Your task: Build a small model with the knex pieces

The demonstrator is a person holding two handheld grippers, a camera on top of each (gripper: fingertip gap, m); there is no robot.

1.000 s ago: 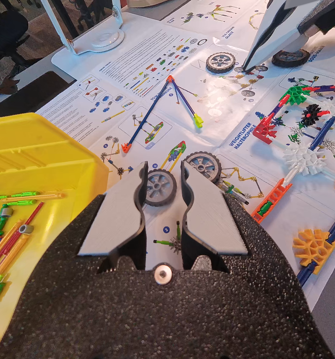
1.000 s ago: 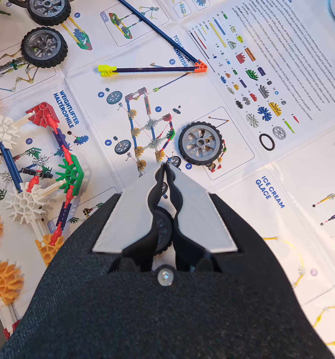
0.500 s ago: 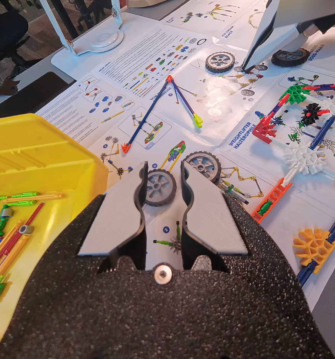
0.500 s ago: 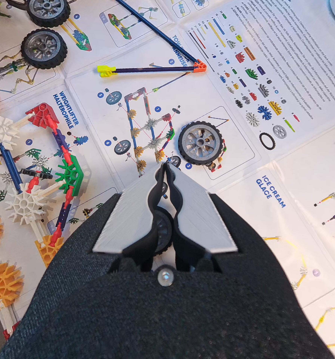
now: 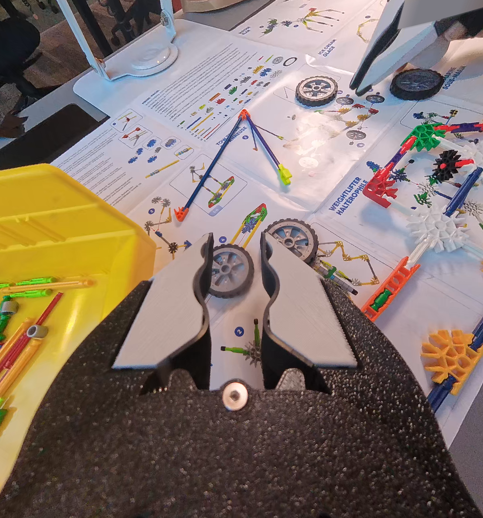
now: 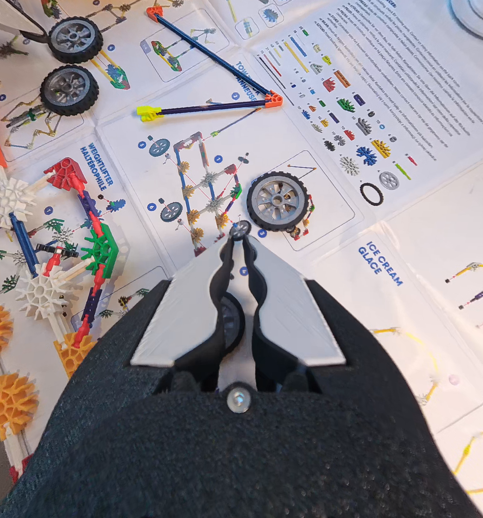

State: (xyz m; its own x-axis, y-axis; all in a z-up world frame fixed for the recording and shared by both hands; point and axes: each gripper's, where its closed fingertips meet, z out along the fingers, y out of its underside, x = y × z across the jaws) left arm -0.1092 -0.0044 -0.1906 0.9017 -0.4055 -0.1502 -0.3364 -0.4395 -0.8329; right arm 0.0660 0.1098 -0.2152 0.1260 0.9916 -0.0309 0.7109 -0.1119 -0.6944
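Observation:
My left gripper is open just above the instruction sheet. A grey wheel with a black tyre lies flat between its fingers, its left edge hidden behind the left finger. A second wheel lies just past the right fingertip. My right gripper has its jaws a narrow gap apart and holds nothing. A wheel lies on the sheet under its fingers, and another wheel lies ahead to the right. The right gripper also shows in the left wrist view, above a black wheel.
A yellow tray with several rods stands at the left. Two blue rods joined by an orange connector lie mid-sheet. A built frame of white, green, red and orange connectors lies at the left. A white stand base is at the back. The tips of one gripper are about 20 centimeters away from the tips of the other.
My right gripper's fingertips, touching before, have parted slightly, and it has lifted a little. My left gripper and the wheels have not moved.

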